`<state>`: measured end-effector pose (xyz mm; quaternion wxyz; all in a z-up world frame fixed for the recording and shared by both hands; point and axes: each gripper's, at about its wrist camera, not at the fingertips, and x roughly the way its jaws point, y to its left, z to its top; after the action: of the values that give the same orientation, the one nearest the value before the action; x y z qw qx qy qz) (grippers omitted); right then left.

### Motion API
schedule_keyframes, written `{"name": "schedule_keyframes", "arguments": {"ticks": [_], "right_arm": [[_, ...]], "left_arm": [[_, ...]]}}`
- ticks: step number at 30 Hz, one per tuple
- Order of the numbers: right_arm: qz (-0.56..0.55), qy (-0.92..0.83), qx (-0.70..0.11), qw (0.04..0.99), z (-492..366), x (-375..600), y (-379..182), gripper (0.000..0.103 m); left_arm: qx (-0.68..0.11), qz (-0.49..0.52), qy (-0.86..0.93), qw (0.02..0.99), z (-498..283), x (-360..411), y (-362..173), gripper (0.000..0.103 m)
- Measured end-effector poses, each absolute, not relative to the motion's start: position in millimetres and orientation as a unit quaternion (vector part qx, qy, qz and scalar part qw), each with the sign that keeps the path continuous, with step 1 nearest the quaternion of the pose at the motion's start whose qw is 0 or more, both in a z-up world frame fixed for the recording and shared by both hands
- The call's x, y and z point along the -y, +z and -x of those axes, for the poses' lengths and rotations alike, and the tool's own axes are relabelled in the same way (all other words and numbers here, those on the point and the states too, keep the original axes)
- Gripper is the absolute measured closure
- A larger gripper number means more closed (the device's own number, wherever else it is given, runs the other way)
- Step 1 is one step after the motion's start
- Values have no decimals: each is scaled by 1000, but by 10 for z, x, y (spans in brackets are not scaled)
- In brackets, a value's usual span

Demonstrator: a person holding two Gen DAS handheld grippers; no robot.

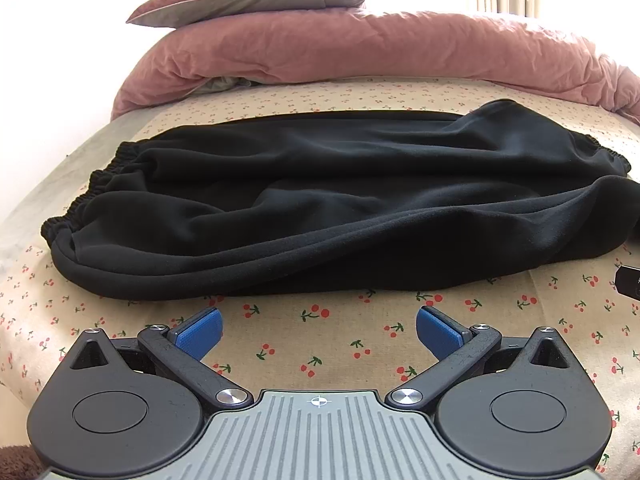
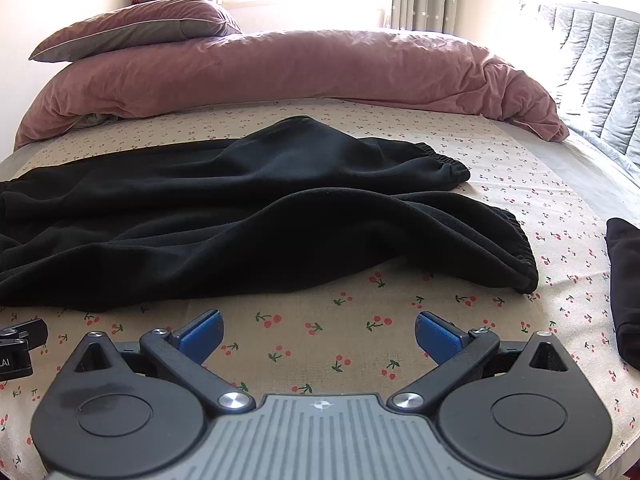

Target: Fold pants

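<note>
Black pants (image 1: 320,200) lie spread sideways on the cherry-print sheet (image 1: 320,320), their elastic waistband (image 1: 92,184) at the left in the left wrist view. In the right wrist view the pants (image 2: 240,220) show two leg cuffs at the right, the near cuff (image 2: 520,256) and the far cuff (image 2: 448,168). My left gripper (image 1: 319,328) is open and empty, just short of the pants' near edge. My right gripper (image 2: 319,330) is open and empty, also just short of the near edge.
A pink duvet (image 2: 280,72) and a pillow (image 2: 136,26) lie along the far side of the bed. Another black garment (image 2: 624,288) lies at the right edge. The left gripper's body (image 2: 16,352) shows at the left of the right wrist view.
</note>
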<state>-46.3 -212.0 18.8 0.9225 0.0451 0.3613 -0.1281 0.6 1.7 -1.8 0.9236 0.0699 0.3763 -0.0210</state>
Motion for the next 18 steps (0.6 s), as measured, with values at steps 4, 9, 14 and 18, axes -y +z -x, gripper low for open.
{"name": "schedule_keyframes", "arguments": {"ticks": [4,9,14,18], "right_arm": [[-46,-131,-361,922,461,2131,185,1],[-46,-131,-362,922,456,2134,181,1],[-46,-131,-363,921,453,2138,171,1],[-44,-132,-362,922,452,2139,170,1]], "left_arm": [[-377,-70,-22,923,-9,-22,-15,0],[-377,-67,-23,923,-11,-35,-9,0],[-376,-67,-22,924,-16,-28,-10,0],[-374,-65,-18,925,-10,-31,-12,0]]}}
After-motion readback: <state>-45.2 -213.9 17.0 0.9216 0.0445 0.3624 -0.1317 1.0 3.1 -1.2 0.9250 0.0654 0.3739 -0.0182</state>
